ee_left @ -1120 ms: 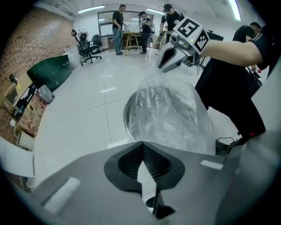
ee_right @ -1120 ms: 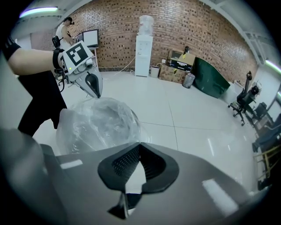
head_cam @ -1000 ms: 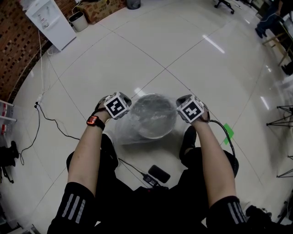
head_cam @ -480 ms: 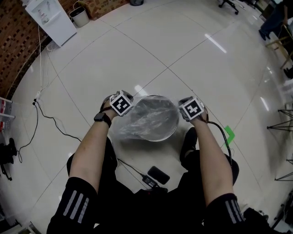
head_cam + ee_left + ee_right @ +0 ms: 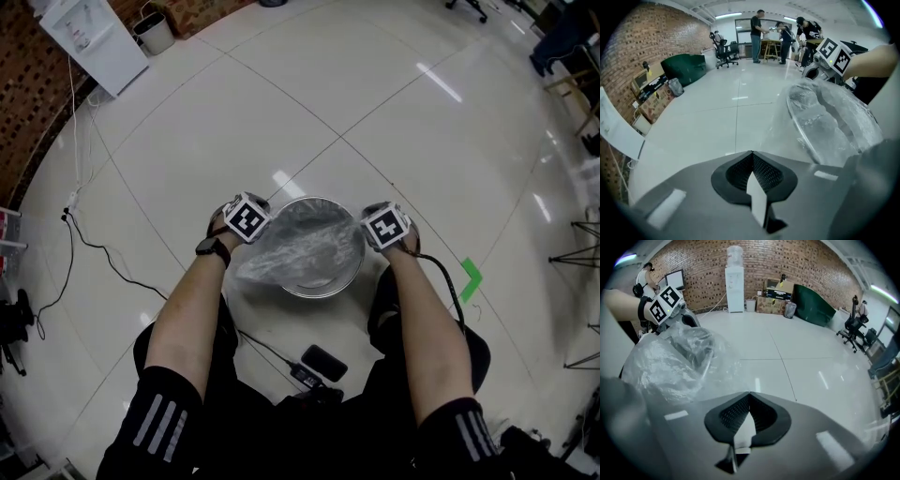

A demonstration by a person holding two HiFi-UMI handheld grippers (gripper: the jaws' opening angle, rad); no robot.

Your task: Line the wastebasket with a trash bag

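The wastebasket, a round silvery one, is being kept upright on the pale tiled floor, just in front of the person's knees. Its mouth is being covered by a clear trash bag, which is being stretched across the rim and is bulging and hanging down the outside on the person's left. The bag's edge is being pinched at two opposite sides of the rim. The left tongs are being held at the left side with the jaws closed tip to tip on the film. The right tongs are being held at the right side, likewise clamped shut on the film. Both tongs are being pointed steeply downwards, so that in the head view mainly their marker cubes are being shown, just beside the basket. In each gripper view the crinkled plastic is being seen running from the jaws towards the other tongs. A dark wristwatch is being worn on the left wrist. A small black device is lying on the floor between the person's legs, near the basket. A strip of green tape is stuck to a tile, beyond the right forearm. Well apart from all this, a white water dispenser is standing against a brick wall. At the far end of the room several people are gathered round a wooden table.
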